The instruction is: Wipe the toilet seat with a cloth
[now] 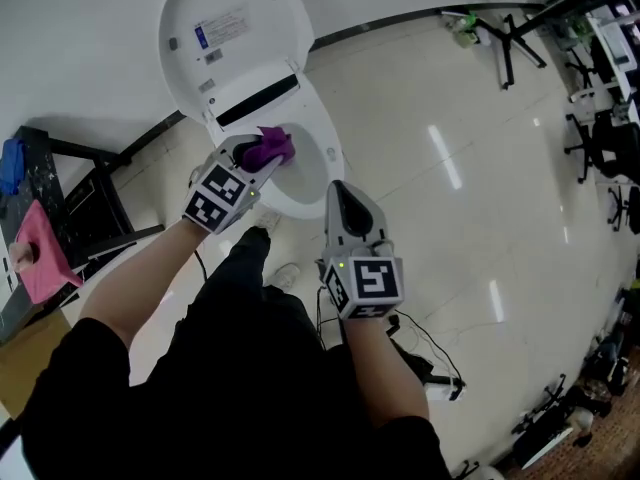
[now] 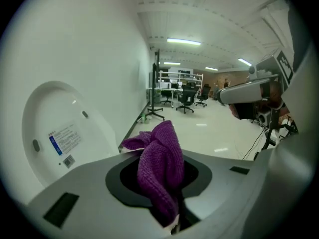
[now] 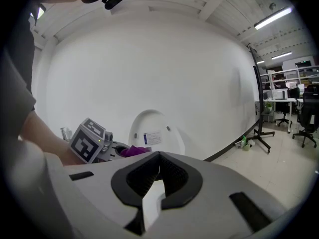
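Observation:
A white toilet stands against the wall with its lid [image 1: 235,38] raised and its seat ring [image 1: 325,138] down. My left gripper [image 1: 258,156] is shut on a purple cloth [image 1: 270,148], holding it at the seat's back left part, just below the hinge. In the left gripper view the cloth [image 2: 159,168] bunches up out of the jaws of the left gripper [image 2: 162,166], with the lid [image 2: 55,133] to the left. My right gripper [image 1: 340,200] hovers at the toilet's front right edge, shut on nothing. From the right gripper [image 3: 159,156] I see the cloth [image 3: 133,151] and lid [image 3: 154,133].
A black stand [image 1: 60,203] with a pink cloth [image 1: 40,253] is at the left by the wall. Cables [image 1: 430,363] trail on the glossy floor behind my right arm. Office chairs and stands [image 1: 600,118] fill the far right; a green bottle [image 1: 465,28] sits by the wall.

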`<state>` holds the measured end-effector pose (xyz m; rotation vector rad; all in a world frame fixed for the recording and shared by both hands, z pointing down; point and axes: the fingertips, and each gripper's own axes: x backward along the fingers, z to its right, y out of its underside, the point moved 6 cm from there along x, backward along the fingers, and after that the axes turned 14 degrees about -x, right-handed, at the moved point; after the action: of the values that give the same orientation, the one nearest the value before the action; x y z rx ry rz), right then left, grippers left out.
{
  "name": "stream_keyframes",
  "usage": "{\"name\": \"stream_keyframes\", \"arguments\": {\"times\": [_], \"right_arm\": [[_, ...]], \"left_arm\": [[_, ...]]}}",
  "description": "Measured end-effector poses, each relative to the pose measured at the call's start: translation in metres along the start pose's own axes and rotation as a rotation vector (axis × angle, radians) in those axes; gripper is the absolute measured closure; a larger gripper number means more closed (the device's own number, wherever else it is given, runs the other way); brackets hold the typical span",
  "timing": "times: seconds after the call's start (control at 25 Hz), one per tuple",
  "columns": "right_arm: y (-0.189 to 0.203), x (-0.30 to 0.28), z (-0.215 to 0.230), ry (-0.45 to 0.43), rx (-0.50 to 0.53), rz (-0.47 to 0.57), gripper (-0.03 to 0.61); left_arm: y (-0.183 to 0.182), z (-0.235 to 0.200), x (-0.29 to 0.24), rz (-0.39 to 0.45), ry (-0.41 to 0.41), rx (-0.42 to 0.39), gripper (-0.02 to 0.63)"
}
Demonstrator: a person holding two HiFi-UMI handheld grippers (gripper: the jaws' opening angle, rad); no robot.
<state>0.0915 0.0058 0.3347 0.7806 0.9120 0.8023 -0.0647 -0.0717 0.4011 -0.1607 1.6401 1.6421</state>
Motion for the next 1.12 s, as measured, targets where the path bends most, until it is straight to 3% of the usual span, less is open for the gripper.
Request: {"name": "stream_keyframes", "arguments": {"times": [0.24, 0.56, 0.88, 1.12], "right_arm": [[0.018, -0.087, 0.050, 0.064, -0.060, -0.058, 0.561], [0.076, -0.181, 0.110, 0.142, -0.178, -0.144, 0.561], [0.126, -0.238, 0.151, 0.157, -0.250, -0.172, 0.561], [0.150, -0.253, 0.170, 0.167, -0.277, -0.176, 0.561]], "left_arm": [[0.047, -0.056, -0.098, -0.080, 0.063, 0.048, 0.514], [0.127, -0.096, -0.221, -0.186, 0.114, 0.119, 0.514], [0.198, -0.109, -0.316, -0.310, 0.140, 0.146, 0.514], [0.227, -0.109, -0.358, -0.358, 0.135, 0.154, 0.514]]}}
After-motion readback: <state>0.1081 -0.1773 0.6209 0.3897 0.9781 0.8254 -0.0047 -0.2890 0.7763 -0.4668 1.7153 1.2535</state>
